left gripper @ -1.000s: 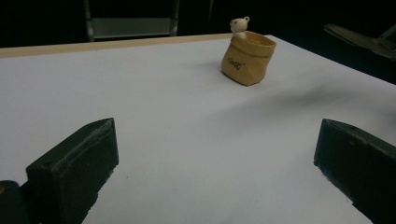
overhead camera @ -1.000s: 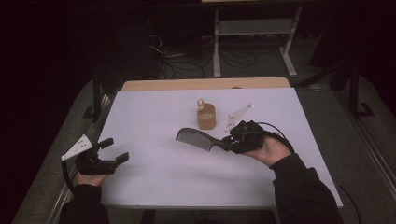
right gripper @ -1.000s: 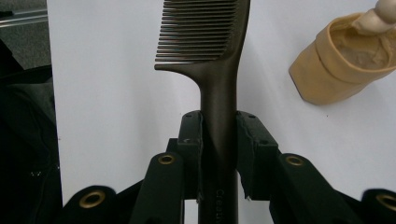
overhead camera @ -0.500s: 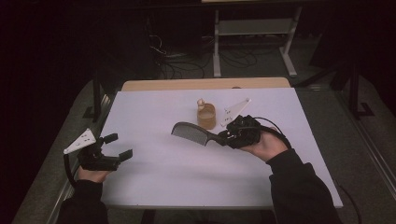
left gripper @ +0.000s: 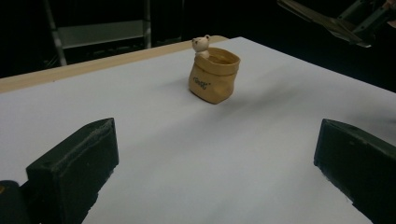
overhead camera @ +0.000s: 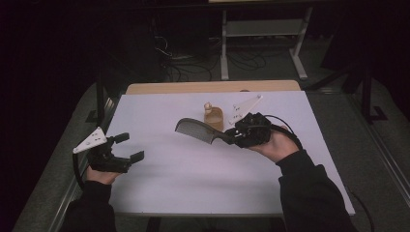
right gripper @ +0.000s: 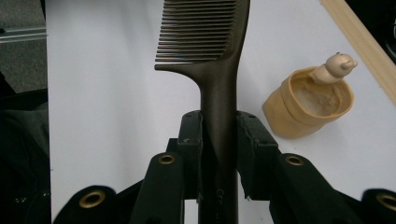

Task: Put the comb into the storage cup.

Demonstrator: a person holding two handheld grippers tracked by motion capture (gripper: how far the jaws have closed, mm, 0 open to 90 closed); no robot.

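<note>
High view, right gripper [overhead camera: 235, 137]: centre-right of the frame, clamped on the handle of a dark comb [overhead camera: 195, 129] whose teeth end reaches toward frame centre.
Comb position: held above the white table [overhead camera: 193, 183], just below-left of the tan pouch [overhead camera: 213, 116].
Left gripper [overhead camera: 128, 146]: lower left of the frame, jaws spread wide, holding nothing.
Left gripper view, pouch: upper centre, upright, bear figure [left gripper: 201, 44] on its rim.

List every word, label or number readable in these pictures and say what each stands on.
Small dark print on the front of the tan bear pouch: too small and blurred to read.
Embossed marks low on the comb handle, between the right gripper jaws: unreadable.
Nothing else bears text.
</note>
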